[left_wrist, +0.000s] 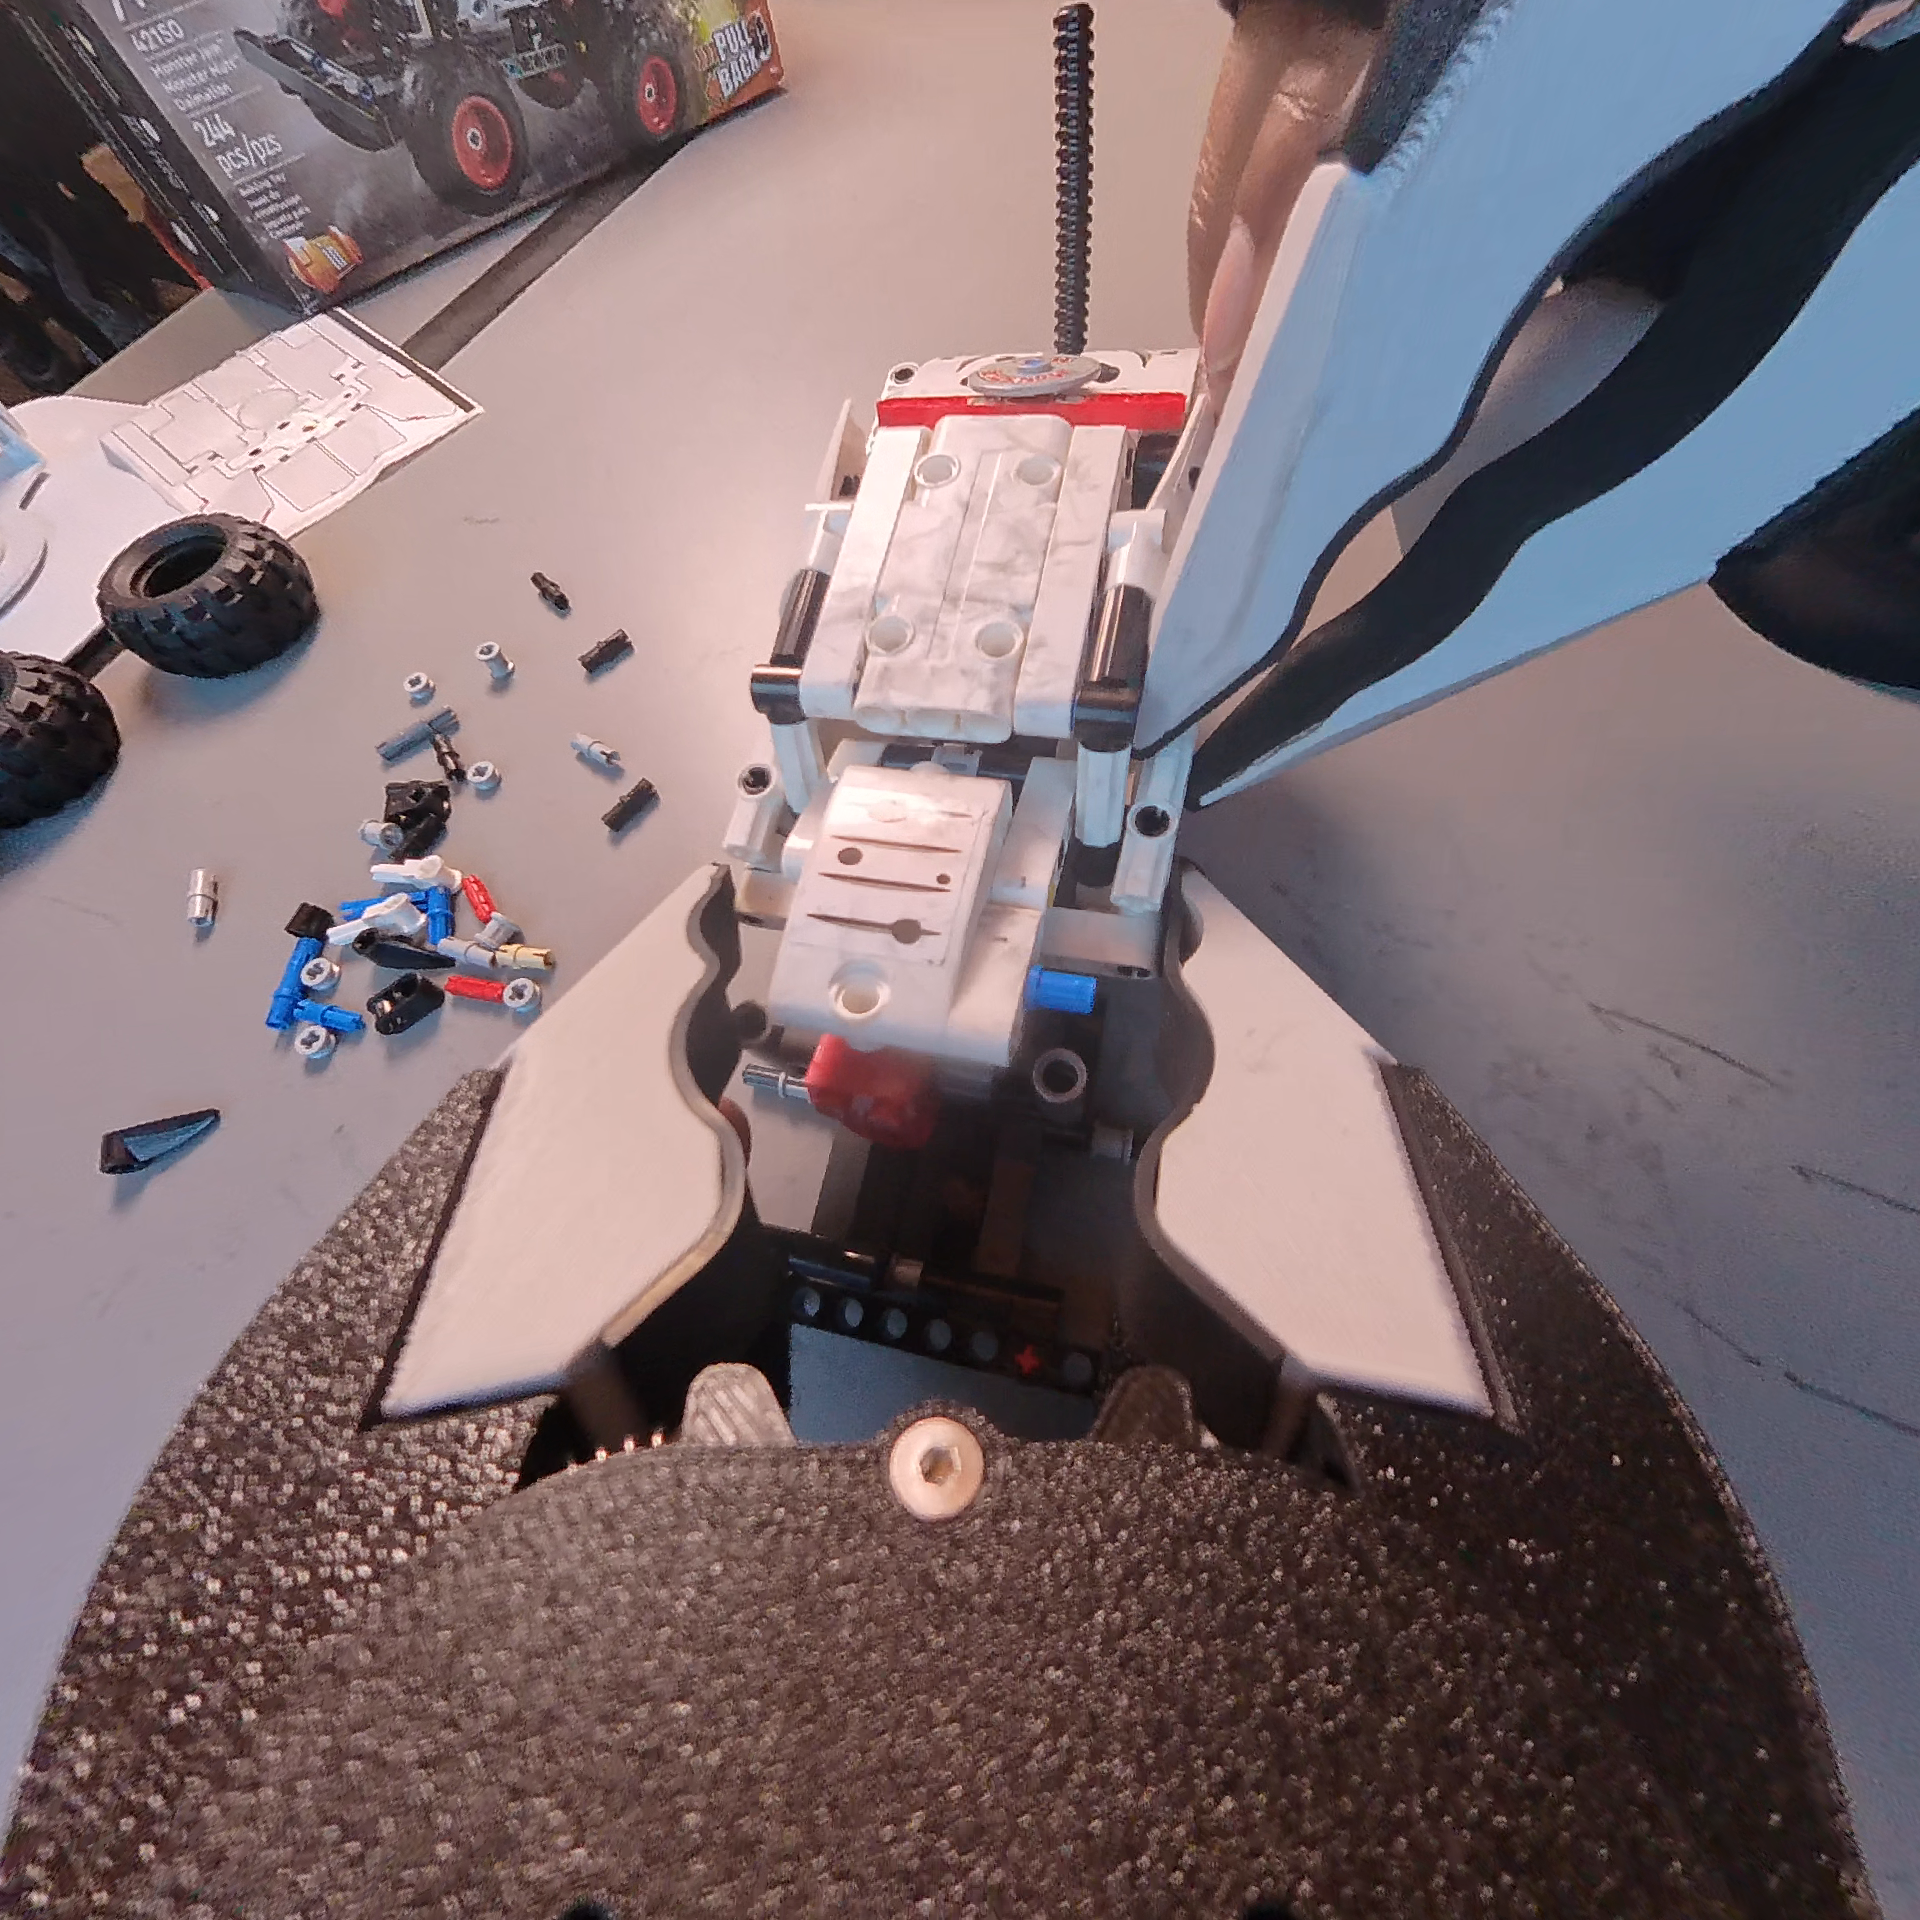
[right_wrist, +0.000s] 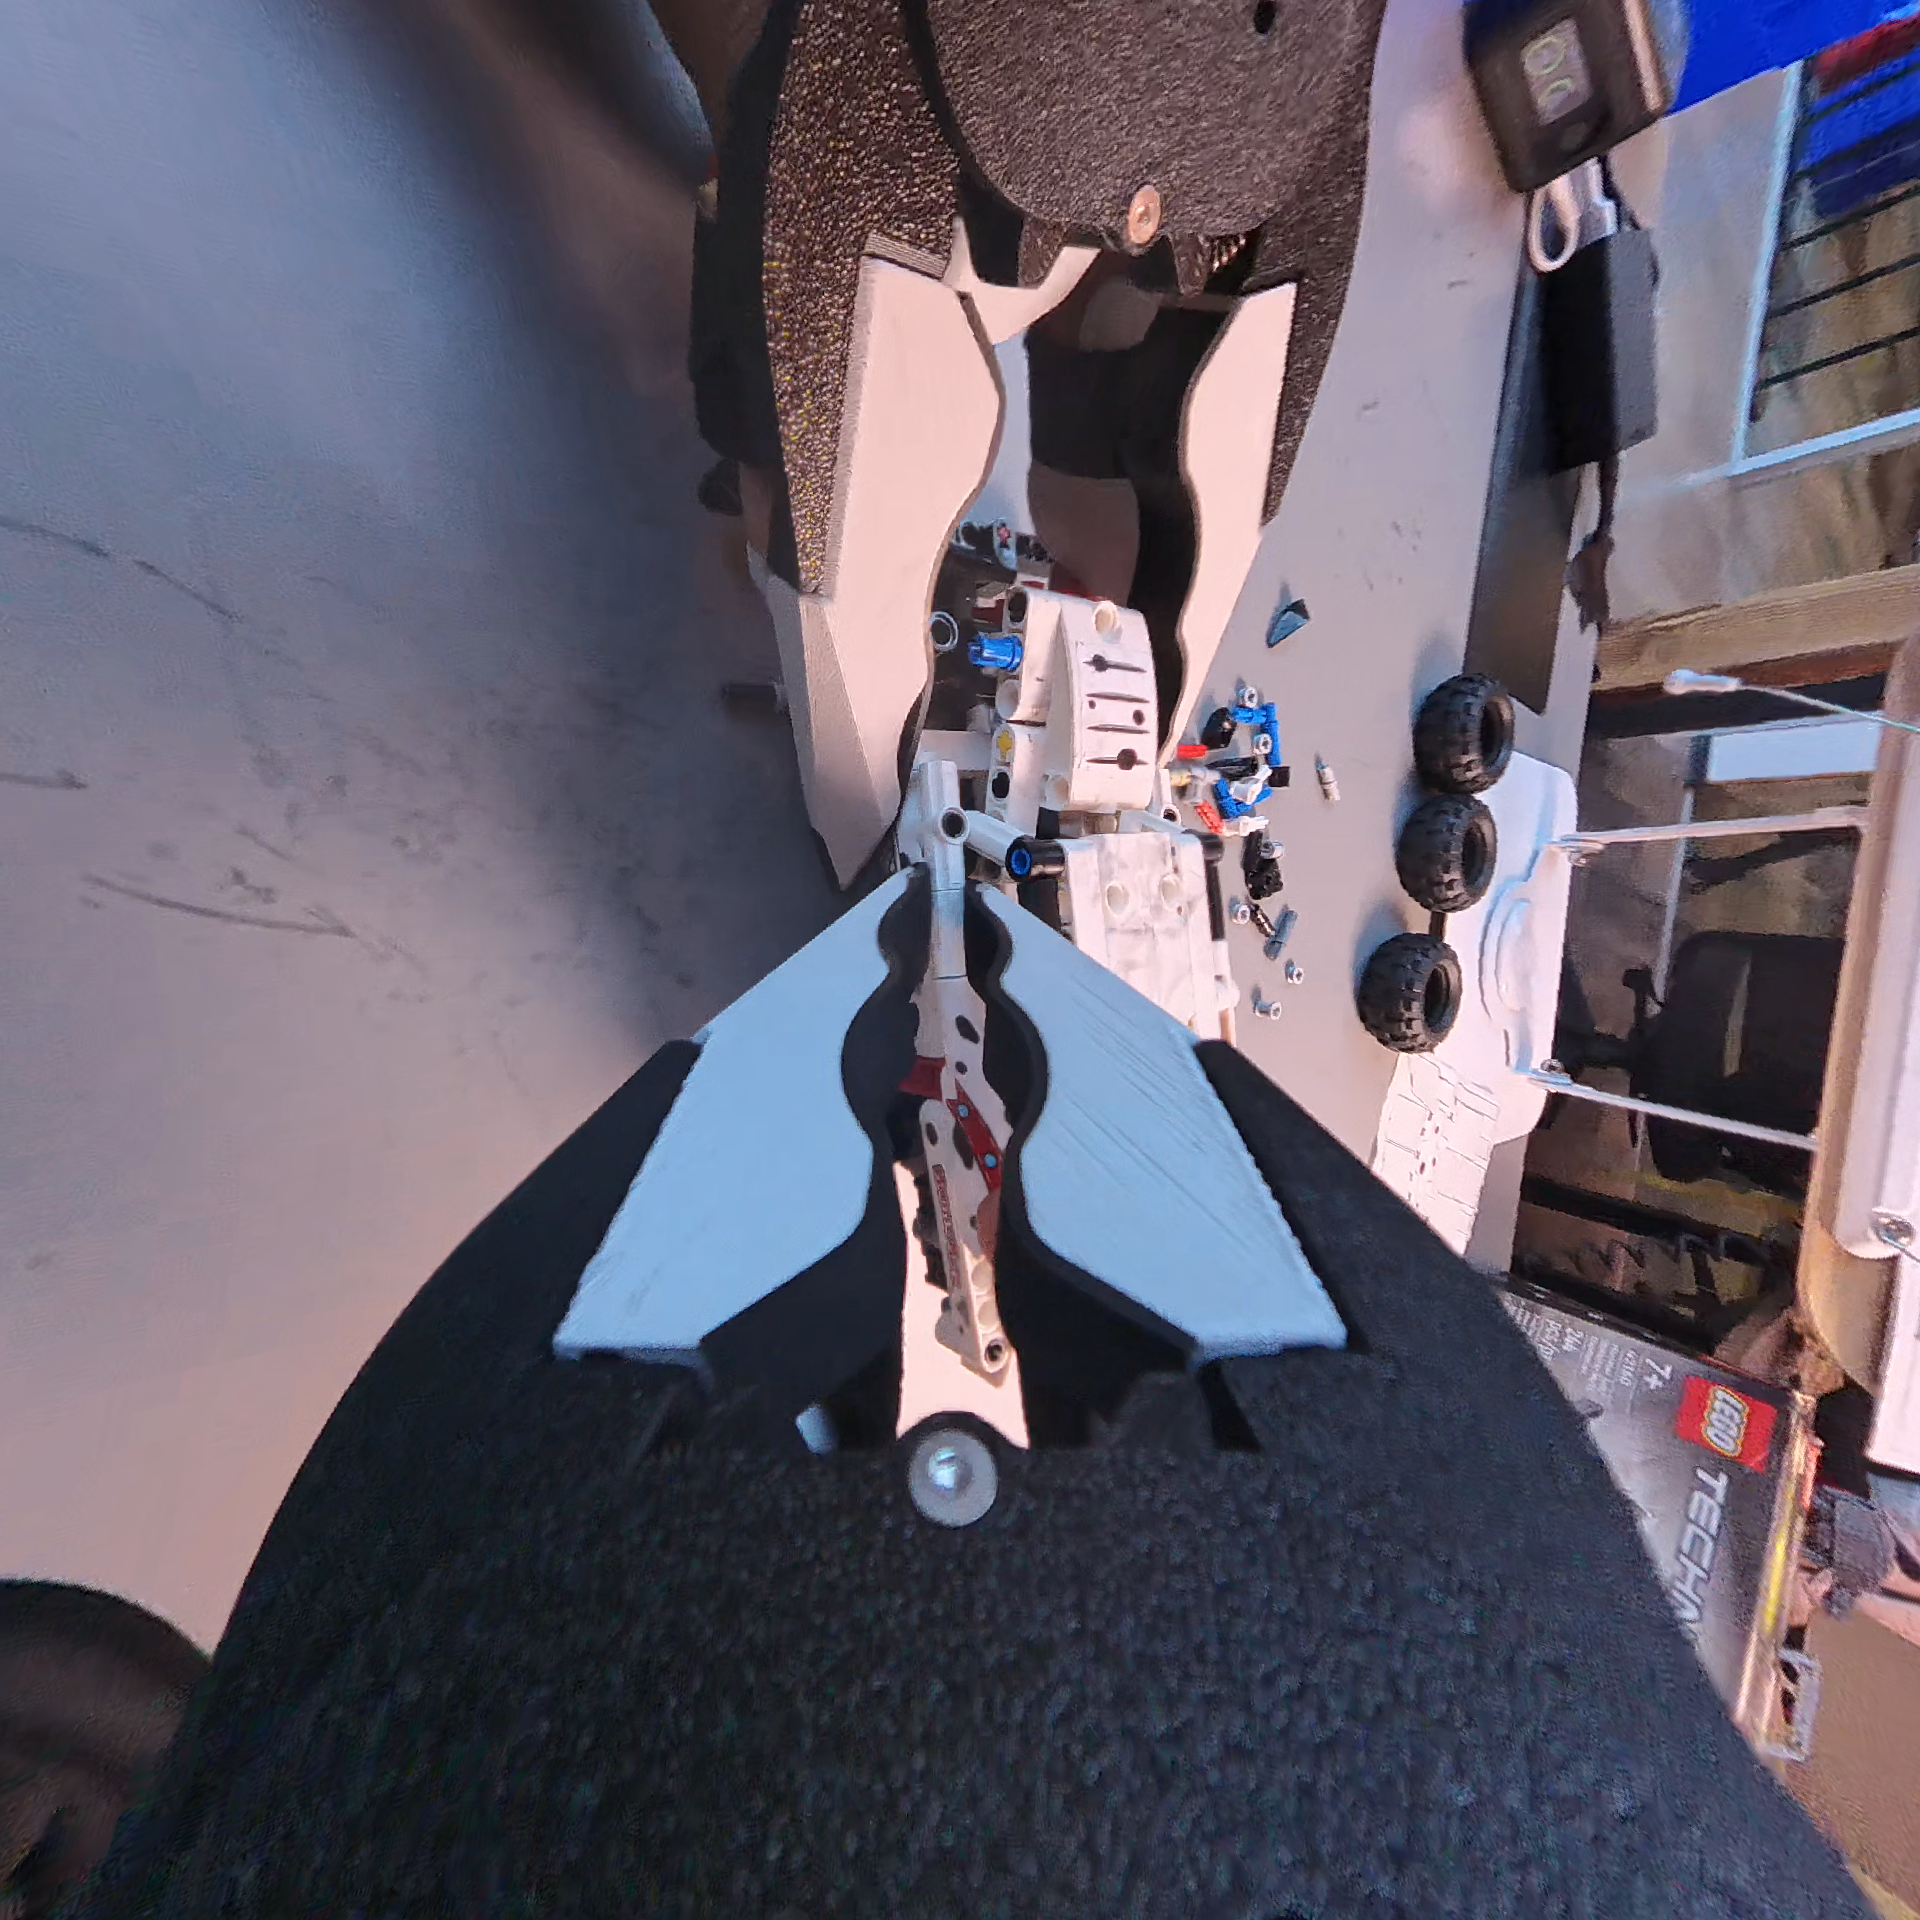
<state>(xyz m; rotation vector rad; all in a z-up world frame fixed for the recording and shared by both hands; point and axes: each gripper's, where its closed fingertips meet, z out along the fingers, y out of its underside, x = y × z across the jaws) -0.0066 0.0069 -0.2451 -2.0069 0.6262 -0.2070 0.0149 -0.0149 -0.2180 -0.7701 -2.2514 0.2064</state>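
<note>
Grey tabletop (left_wrist: 1558, 1039) carries loose small pieces (left_wrist: 416, 935) and black tyres (right_wrist: 1444, 852). Left gripper (left_wrist: 945, 966) clamps the white toy truck (left_wrist: 956, 582); right gripper (right_wrist: 951, 894) pinches its spotted side panel (right_wrist: 961, 1122).

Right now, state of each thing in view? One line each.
Left claw: shut on truck, gripping its front end.
Right claw: shut on side panel.
Truck: part-built, wheels off, held by left claw.
Side panel: spotted, on edge between right claw's fingers, against truck's side.
Tyres: three, loose on table.
Small parts: scattered, loose.
Box: lying on table.
</note>
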